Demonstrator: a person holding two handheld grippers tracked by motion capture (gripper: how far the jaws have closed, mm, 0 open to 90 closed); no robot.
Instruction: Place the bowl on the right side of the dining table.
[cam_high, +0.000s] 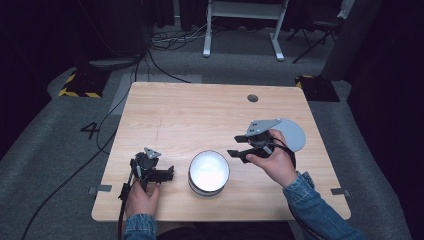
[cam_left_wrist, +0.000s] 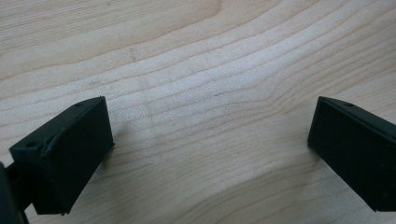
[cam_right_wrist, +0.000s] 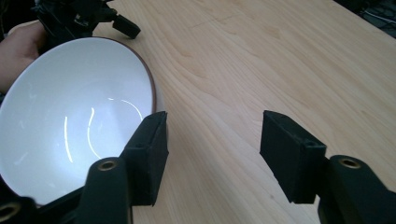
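A person sits at a pale wooden table (cam_high: 200, 110), a denim sleeve (cam_high: 320, 205) on the right forearm, with a black gripper in each hand. A white bowl (cam_high: 209, 172) with a dark rim stands upright near the front edge of the table, between the two hands, and it looks empty inside. The left gripper (cam_high: 167, 174) is held low over the wood just to the left of the bowl, its tips pointing toward it but apart from it; in the left gripper view its jaws are spread wide with bare wood grain between them and nothing held. The right gripper (cam_high: 236, 145) is raised a little beyond and to the right of the bowl, pointing left, a grey plate on top of it. In the right gripper view its jaws are spread too, holding nothing, and one jaw overlaps the bowl's rim in that view, though I cannot tell if it touches. A flat grey disc (cam_high: 295, 134) lies on the table behind the right hand (cam_high: 275, 162), near the right edge.
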